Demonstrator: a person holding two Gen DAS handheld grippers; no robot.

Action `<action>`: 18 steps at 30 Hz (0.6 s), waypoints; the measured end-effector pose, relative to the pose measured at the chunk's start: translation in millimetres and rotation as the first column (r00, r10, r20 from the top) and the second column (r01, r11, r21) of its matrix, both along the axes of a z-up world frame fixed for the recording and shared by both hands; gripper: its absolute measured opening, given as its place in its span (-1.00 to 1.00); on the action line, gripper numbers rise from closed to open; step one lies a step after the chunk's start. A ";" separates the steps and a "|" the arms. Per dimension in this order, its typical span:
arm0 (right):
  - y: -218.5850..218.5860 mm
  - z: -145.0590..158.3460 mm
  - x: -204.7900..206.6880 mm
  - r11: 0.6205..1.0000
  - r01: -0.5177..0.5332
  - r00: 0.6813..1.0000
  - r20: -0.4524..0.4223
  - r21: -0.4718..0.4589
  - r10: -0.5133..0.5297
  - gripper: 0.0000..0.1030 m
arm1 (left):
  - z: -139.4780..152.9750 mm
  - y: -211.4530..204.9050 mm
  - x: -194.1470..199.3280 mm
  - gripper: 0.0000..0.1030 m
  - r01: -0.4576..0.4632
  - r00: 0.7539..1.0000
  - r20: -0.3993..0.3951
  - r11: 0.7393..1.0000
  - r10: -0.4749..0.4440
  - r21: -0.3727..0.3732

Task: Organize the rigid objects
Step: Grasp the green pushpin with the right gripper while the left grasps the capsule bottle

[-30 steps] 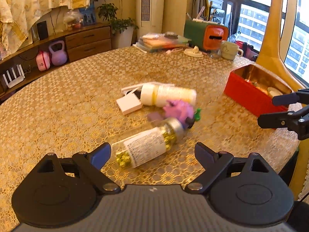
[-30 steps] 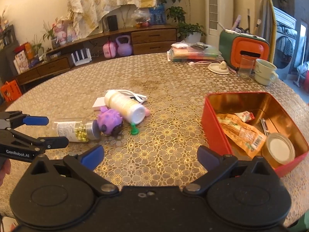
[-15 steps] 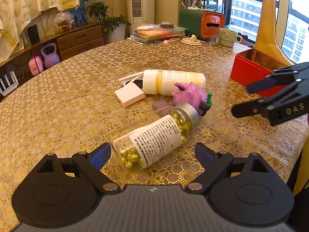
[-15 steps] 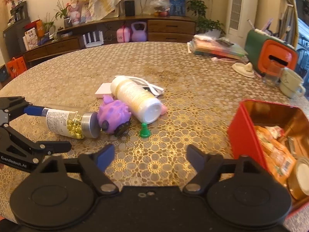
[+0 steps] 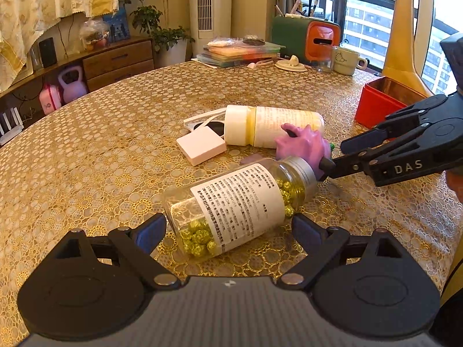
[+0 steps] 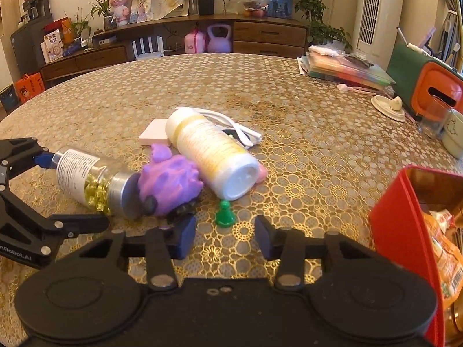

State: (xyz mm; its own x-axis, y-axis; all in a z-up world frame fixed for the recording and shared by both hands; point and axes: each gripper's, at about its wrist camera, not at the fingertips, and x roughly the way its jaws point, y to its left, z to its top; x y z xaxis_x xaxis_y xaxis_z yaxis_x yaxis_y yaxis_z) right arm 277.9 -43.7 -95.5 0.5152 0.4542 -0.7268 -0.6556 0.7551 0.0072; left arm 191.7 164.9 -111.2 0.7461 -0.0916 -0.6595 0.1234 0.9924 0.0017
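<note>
Both grippers are being brought closer than before. Left gripper [image 5: 228, 227] is spread wide around the clear glass jar of gold-foil balls [image 5: 240, 205] lying on the table, unclamped. Right gripper [image 6: 225, 234], jaws just narrowed yet empty, is being aimed at the small green plastic pawn [image 6: 225, 218], probably for the red tin box [image 6: 405, 225].

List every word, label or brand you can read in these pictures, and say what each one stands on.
"DAS": white letters on the black right gripper.
"nRobot.AI": white letters, cut off by the frame edge, on the black left gripper.
Dense black print on the white label of the clear glass jar of gold-wrapped balls: too small to read.
Print on the cream plastic bottle lying on its side: blurred.
Characters on a boxed item on the shelf: unreadable.
</note>
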 end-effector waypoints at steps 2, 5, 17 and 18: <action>2.4 -1.4 1.3 1.000 -0.007 1.000 0.001 -0.008 0.007 -0.20 | 0.5 1.1 -2.0 0.82 0.016 1.000 0.010 1.000 -0.016 0.011; 5.3 -3.3 3.1 1.000 -0.013 1.000 0.005 -0.015 0.013 -0.23 | -1.0 4.6 -1.6 0.82 0.040 0.999 0.006 0.999 -0.040 -0.003; 7.6 -4.9 6.0 1.000 0.003 1.000 0.022 0.000 -0.003 -0.71 | -2.8 1.5 -2.6 0.82 0.044 0.999 0.022 0.999 -0.044 -0.014; 8.0 -5.3 5.1 1.000 0.004 1.000 0.026 -0.002 -0.004 -0.71 | -2.6 0.5 -3.5 0.82 0.041 0.999 0.024 0.999 -0.041 -0.013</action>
State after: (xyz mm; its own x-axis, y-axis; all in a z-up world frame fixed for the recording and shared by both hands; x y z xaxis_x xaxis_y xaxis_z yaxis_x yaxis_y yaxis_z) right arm 282.9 -35.7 -100.9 0.5356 0.4508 -0.7141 -0.6523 0.7579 -0.0108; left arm 188.1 165.4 -113.8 0.7568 -0.1311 -0.6403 0.1637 0.9865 -0.0085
